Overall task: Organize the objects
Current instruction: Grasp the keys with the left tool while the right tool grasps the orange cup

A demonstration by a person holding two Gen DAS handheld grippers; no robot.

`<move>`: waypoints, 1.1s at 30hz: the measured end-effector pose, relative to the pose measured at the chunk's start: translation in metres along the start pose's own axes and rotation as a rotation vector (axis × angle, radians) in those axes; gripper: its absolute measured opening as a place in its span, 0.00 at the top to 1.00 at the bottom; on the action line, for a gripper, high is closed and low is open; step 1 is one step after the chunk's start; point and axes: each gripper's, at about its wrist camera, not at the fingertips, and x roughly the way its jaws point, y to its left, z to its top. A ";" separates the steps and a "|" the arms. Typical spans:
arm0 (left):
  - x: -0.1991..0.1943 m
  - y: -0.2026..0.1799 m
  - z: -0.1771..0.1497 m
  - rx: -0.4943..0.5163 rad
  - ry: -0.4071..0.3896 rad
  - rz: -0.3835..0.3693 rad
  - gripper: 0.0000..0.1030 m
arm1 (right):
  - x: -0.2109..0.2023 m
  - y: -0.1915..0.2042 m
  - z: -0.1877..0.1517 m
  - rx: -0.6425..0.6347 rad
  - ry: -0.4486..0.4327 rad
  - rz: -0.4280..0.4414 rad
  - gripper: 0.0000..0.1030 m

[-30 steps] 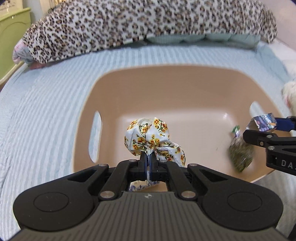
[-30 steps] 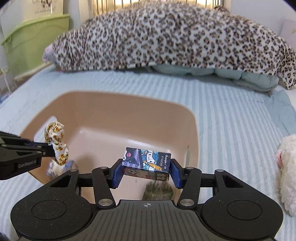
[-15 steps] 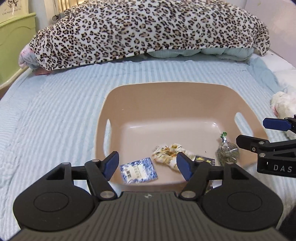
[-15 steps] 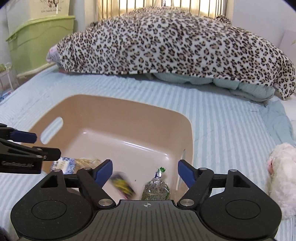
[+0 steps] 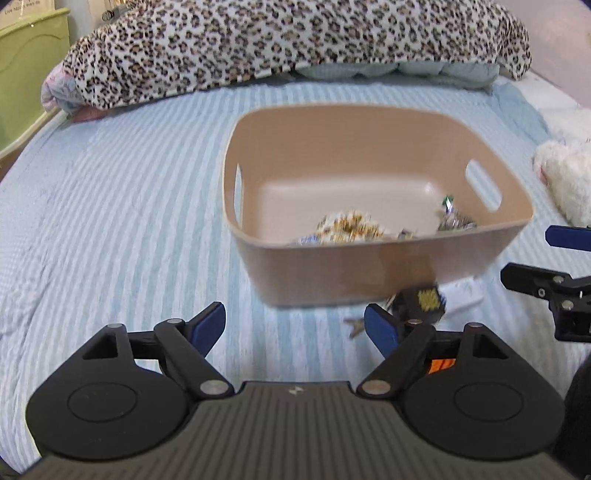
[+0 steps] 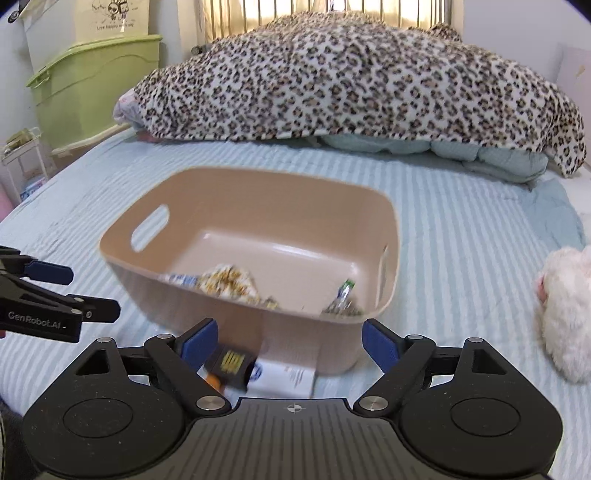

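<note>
Both jaw pairs have just been widening: the left gripper [image 5: 294, 322] and right gripper [image 6: 289, 339] are hanging spread and empty. Before the tan basket [image 6: 229, 325], a small black box [image 6: 232, 363] is lying on the striped bedspread [image 6: 461, 229]; likely light and rigid, best pinched across its flat sides

Home bedroom, striped blue bedsheet [image 6: 461, 229], leopard-print blanket [image 6: 351, 81], green storage bin [image 6: 85, 85], curtained window [image 6: 314, 14]

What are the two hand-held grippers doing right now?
Left hand-held gripper: open, holding nothing, jaws just opened.
Right hand-held gripper: open, holding nothing, jaws just opened.
</note>
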 end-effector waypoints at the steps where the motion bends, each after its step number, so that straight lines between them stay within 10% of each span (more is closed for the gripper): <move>1: 0.004 0.001 -0.003 0.001 0.011 0.000 0.19 | 0.003 0.002 -0.004 0.002 0.015 0.003 0.16; 19: 0.071 -0.017 -0.023 0.147 0.087 -0.083 0.19 | 0.073 0.020 -0.058 0.036 0.234 0.072 0.24; 24: 0.085 -0.025 -0.023 0.171 0.050 -0.161 0.19 | 0.079 0.021 -0.059 0.014 0.233 0.082 0.42; 33: 0.096 -0.039 -0.026 0.230 0.043 -0.228 0.50 | 0.077 0.022 -0.061 0.000 0.226 0.127 0.67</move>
